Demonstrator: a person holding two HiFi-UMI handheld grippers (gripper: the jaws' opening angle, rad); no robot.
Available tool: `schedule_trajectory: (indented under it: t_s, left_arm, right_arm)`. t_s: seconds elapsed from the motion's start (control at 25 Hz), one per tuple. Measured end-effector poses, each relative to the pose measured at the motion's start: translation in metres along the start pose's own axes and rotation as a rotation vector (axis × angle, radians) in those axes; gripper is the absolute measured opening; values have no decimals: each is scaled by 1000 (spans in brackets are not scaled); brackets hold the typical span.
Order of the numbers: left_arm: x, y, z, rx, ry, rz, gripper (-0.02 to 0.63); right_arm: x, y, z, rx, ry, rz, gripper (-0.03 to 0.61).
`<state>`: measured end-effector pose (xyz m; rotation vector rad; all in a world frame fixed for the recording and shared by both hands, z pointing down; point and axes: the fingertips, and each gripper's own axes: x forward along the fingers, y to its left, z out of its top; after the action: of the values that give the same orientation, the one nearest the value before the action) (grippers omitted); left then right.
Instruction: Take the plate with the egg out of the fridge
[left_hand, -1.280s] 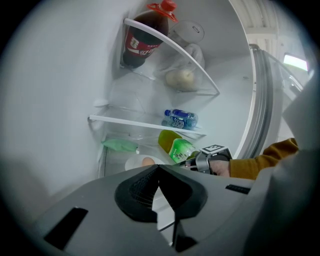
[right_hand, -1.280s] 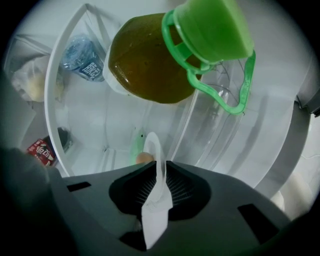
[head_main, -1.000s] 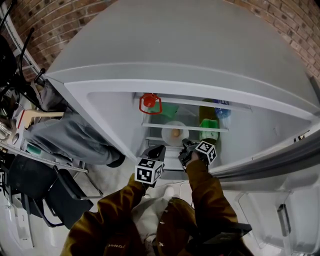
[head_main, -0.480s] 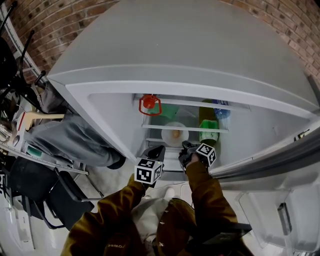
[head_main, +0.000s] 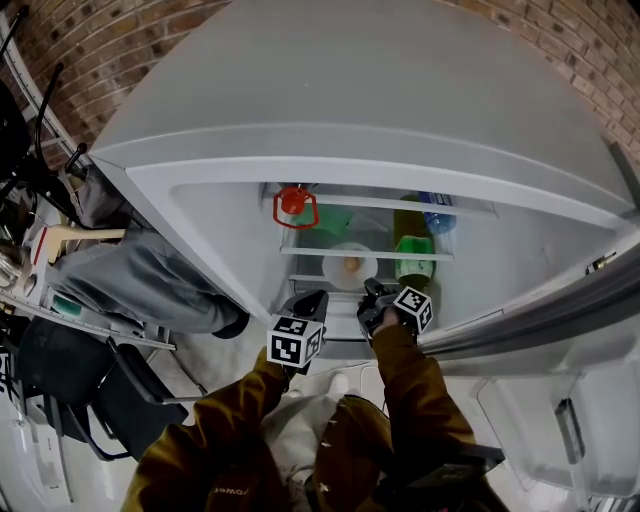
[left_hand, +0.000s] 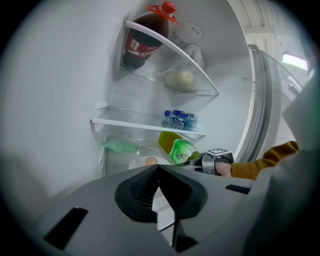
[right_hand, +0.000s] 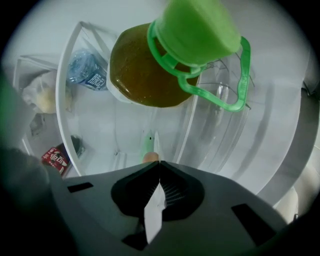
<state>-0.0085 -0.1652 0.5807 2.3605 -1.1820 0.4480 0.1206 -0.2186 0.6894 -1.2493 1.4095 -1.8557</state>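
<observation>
Plate (head_main: 338, 268) with egg (head_main: 352, 266) sits on a fridge shelf (head_main: 305, 277), at its front edge. Right gripper (head_main: 372, 292) fingers pinch the plate's rim; left gripper (head_main: 318, 297) fingers are closed together, empty, just beside.

We see a small round white plate (head_main: 335, 267) lying flat on a glass shelf (head_main: 310, 253) in the lower part of the open grey fridge (head_main: 380, 80). One brown egg (head_main: 352, 266) rests near the plate's middle. The plate's near rim is pinched between the closed jaws of the right gripper (head_main: 372, 293)
</observation>
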Motion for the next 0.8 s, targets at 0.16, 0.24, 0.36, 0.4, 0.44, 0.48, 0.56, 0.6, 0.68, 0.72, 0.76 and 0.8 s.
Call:
schedule_trajectory:
  t_s: [0.16, 0.24, 0.36, 0.4, 0.44, 0.48, 0.56, 0.6, 0.68, 0.72, 0.76, 0.8]
  left_arm:
    - [-1, 0, -1, -4, -2, -1, 9]
    - [-1, -1, -1, -6, -3, -2, 9]
    - [-1, -3, -2, -8, -1, -6, 9]
    - [-1, -4, -3, -9, -1, -7, 9]
    - [-1, -5, -4, -10, 0, -8, 9]
    - [-1, -5, -5, -11, 1, -10, 9]
    - [-1, -7, -7, -14, 3, -12, 9]
    - [-1, -7, -9, -16, 4, -13, 9]
    - [-1, -8, -10, -16, 6, -15, 9]
    - [-1, -9, -10, -16, 7, -16, 9]
    - [-1, -9, -11, -17, 7, -17, 9]
    - [-1, -10, -12, -18, 8, -17, 9]
  right_arm:
    - [-7, 3, -2, -4, -4, 31, 14]
    - [-12, 3, -2, -1, -7, 42, 14]
    - [-18, 3, -1, 2, -13, 56, 14]
    - [-20, 3, 0, 1, -14, 61, 14]
    - [-21, 4, 0, -2, -16, 67, 14]
    - [-23, 4, 1, -5, -17, 72, 14]
    - [-28, 5, 1, -9, -19, 83, 14]
    - [-30, 5, 1, -13, -20, 89, 14]
    - [-33, 7, 1, -19, -22, 100, 14]
    - [-35, 8, 1, -21, -22, 106, 14]
    - [-36, 8, 1, -22, -21, 111, 14]
    - [-38, 9, 0, -22, -20, 116, 14]
